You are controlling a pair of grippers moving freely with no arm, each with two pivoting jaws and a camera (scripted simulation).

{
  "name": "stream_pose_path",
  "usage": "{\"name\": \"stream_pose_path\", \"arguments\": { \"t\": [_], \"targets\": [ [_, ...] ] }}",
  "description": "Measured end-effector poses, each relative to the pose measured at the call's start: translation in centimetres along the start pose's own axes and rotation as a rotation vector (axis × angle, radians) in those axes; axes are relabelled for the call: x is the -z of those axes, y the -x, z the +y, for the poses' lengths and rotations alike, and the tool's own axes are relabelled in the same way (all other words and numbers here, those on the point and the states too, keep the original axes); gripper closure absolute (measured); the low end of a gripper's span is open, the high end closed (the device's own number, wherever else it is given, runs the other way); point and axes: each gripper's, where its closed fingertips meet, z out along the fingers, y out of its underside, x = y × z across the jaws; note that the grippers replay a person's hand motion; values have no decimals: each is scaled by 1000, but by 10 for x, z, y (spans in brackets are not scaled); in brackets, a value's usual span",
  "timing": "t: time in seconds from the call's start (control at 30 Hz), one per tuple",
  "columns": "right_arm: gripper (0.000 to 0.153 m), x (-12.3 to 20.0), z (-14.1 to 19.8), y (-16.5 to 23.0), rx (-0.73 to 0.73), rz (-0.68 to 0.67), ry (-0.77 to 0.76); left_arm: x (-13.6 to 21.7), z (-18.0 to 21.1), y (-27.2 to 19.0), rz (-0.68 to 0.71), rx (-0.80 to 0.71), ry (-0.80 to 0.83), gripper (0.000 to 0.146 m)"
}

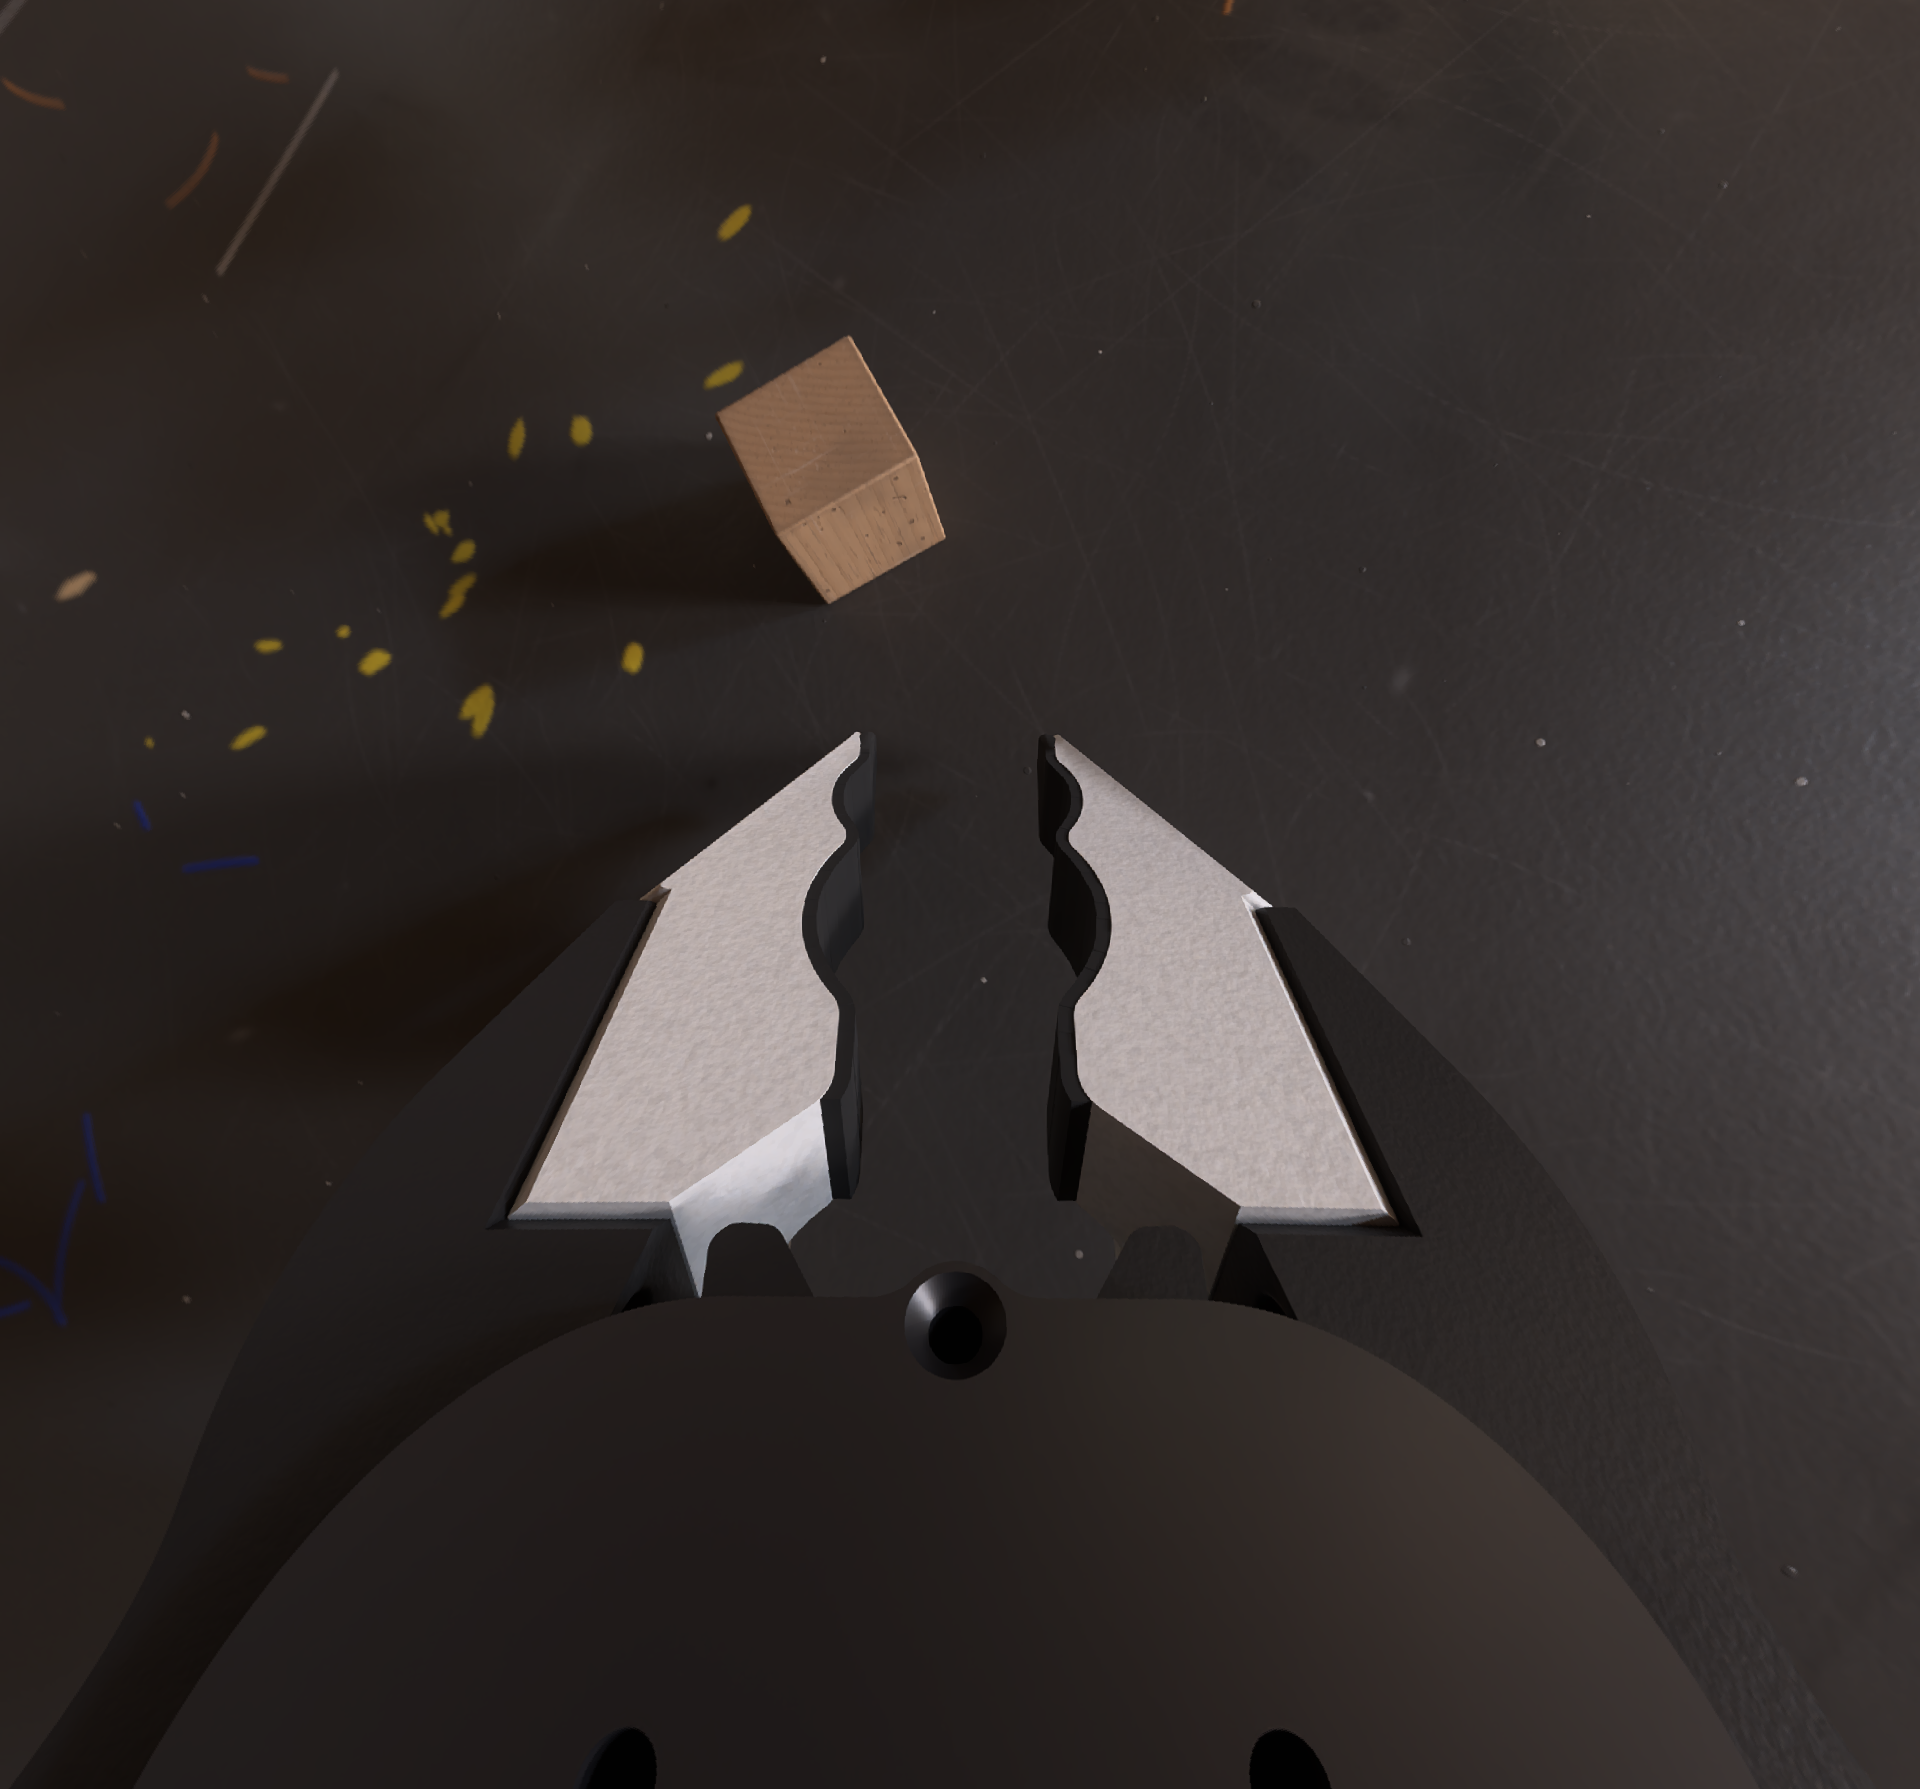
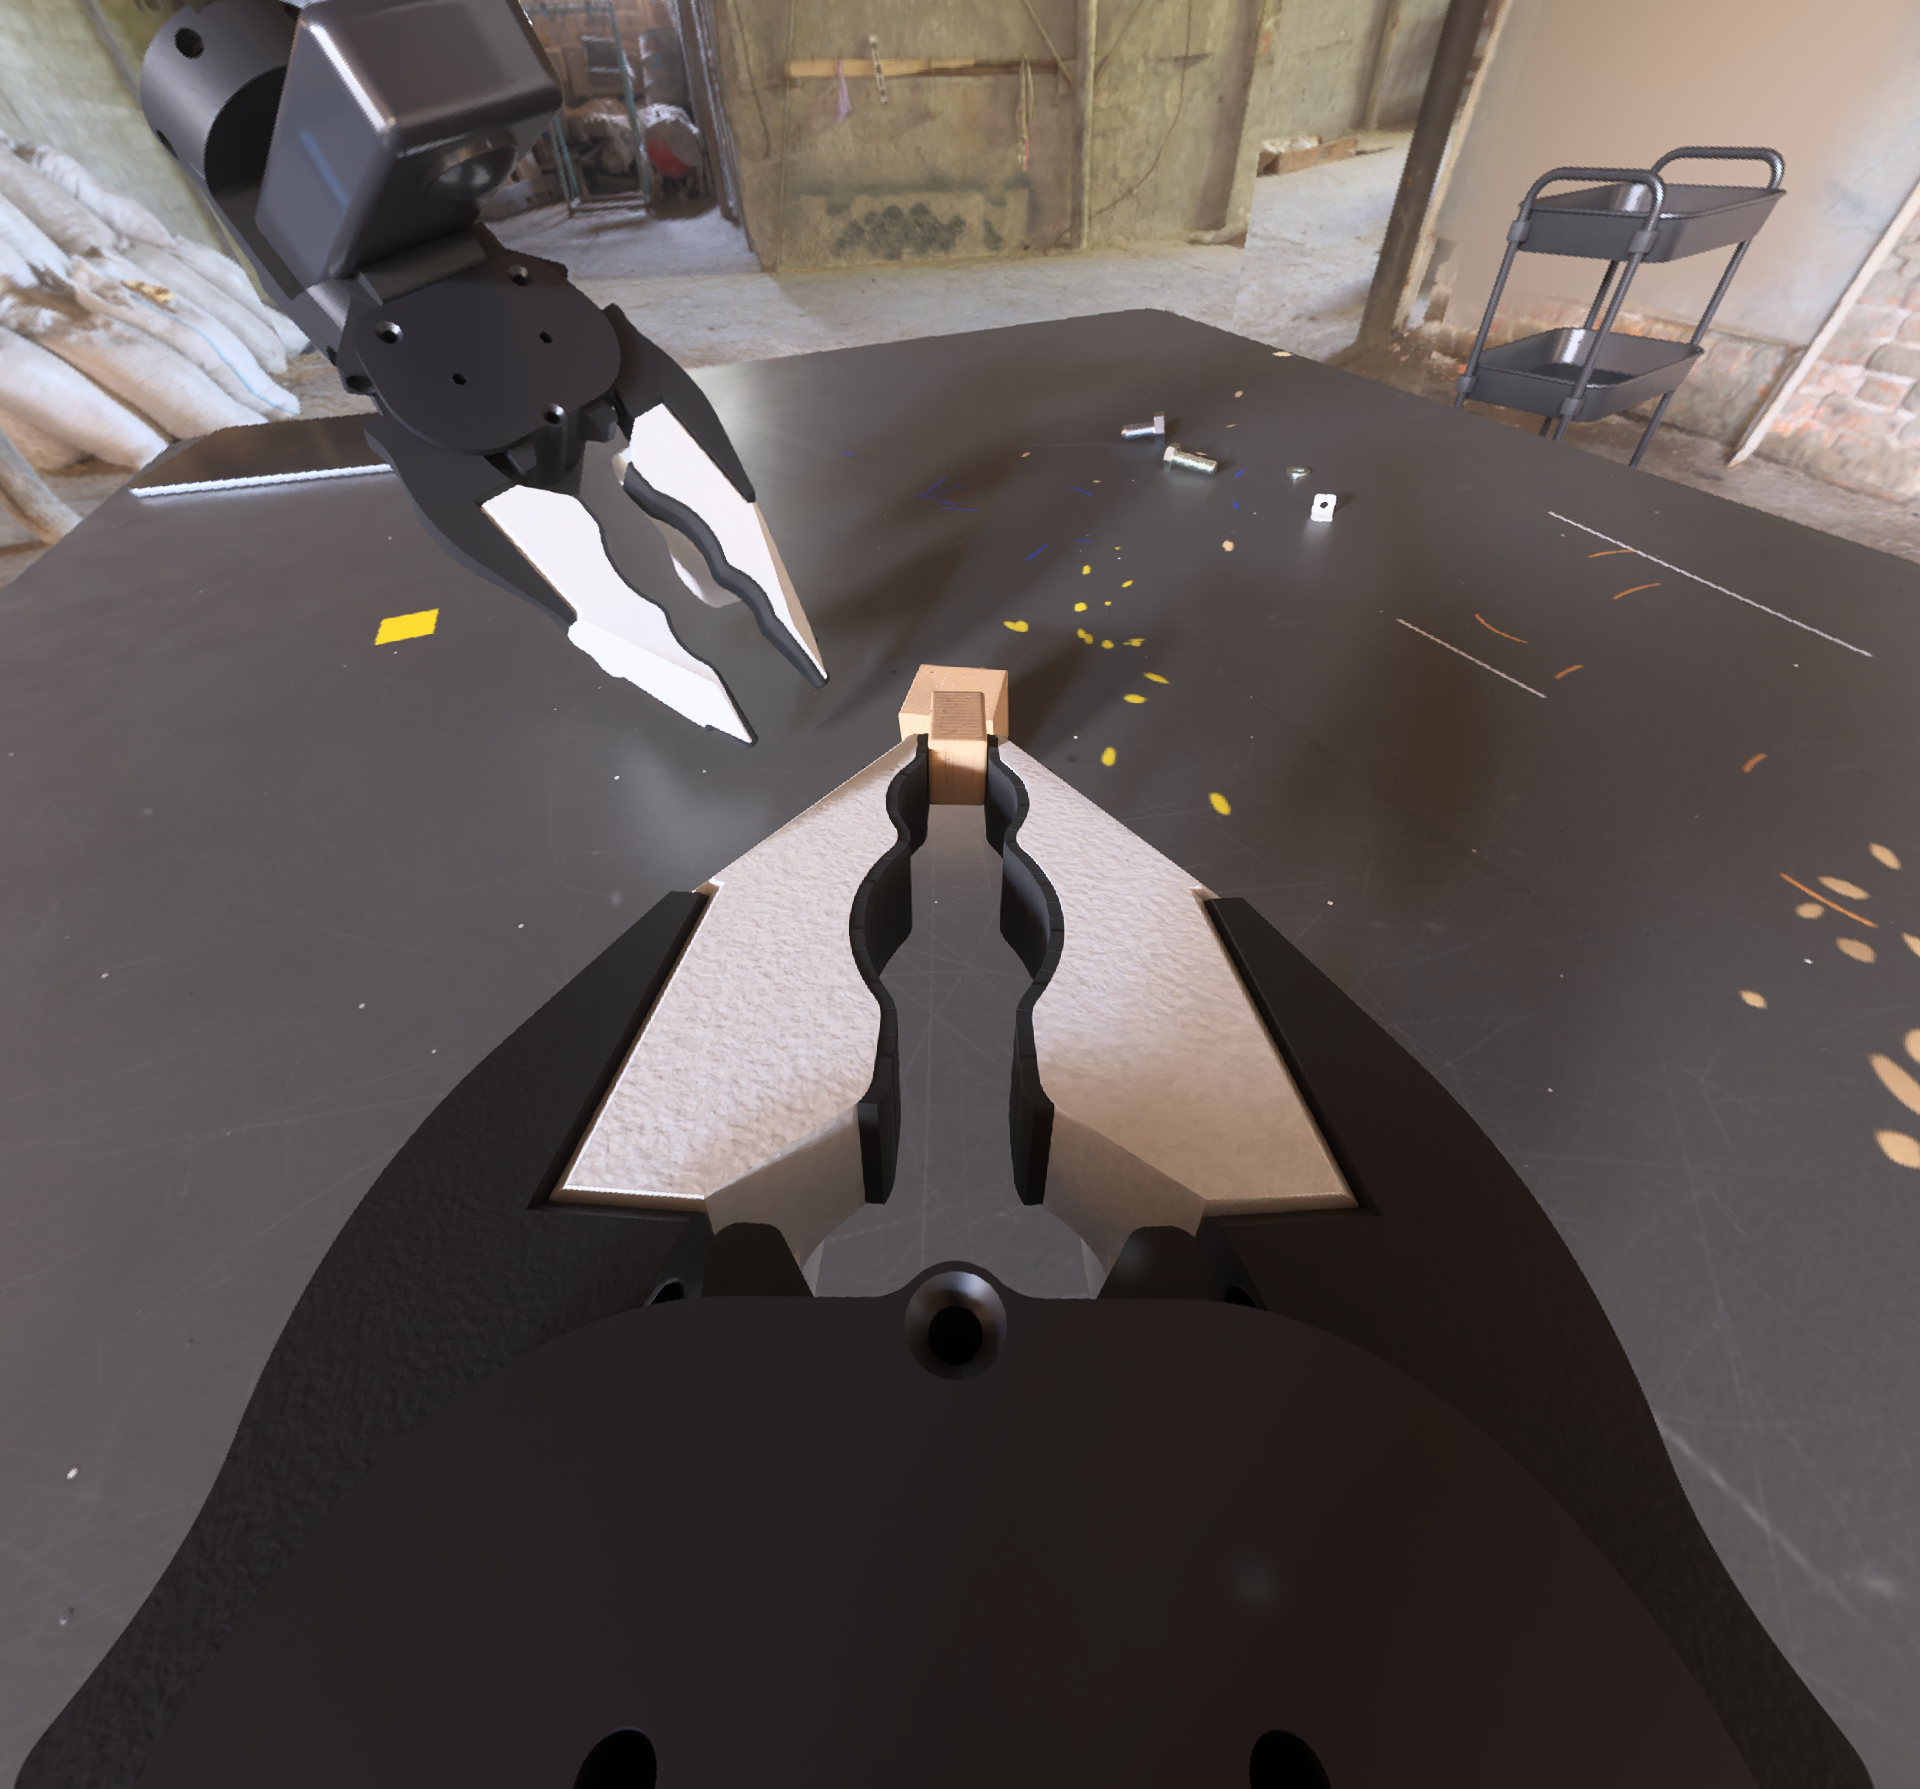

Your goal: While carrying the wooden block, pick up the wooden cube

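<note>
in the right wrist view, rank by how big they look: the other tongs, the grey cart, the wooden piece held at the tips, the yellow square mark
1. The far black-and-white left tongs
2. The grey two-tier metal cart, though it stands farther off, so its true size is unsure
3. The pale wooden block held in the right tongs
4. The flat yellow square mark

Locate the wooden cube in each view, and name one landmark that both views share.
Left wrist view: the wooden cube sits left of centre on the table, ahead of the open left gripper.
Right wrist view: centre, partly hidden behind the wooden block clamped in the right gripper.
Shared landmark: the yellow flecks beside the cube.
</note>
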Motion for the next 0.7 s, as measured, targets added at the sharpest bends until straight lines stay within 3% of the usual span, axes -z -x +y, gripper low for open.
{"name": "stream_pose_path", "arguments": {
  "t": [0.2, 0.23, 0.27, 0.3, 0.43, 0.57, 0.7],
  "targets": [
    [144, 6, -2, 7, 56, -29, -5, 1, -26, 1, -7, -83, -125, 116],
    [144, 8, -4, 8, 66, -36, -10, 3, -35, 1, -1, -108, -164, 125],
    [144, 11, -5, 9, 77, -43, -16, 4, -45, 1, -7, -136, -203, 144],
    [144, 13, -6, 10, 89, -45, -20, 4, -52, 1, -9, -163, -225, 146],
    [144, 23, -6, 7, 106, -29, -18, -2, -63, 8, -5, -187, -206, 146],
    [144, 31, -6, 2, 90, -17, -28, -3, -55, 22, -23, -86, -207, 145],
    [144, 32, -6, 1, 51, -28, -45, -14, -53, 28, 44, -12, -185, 115]
  ]
}}
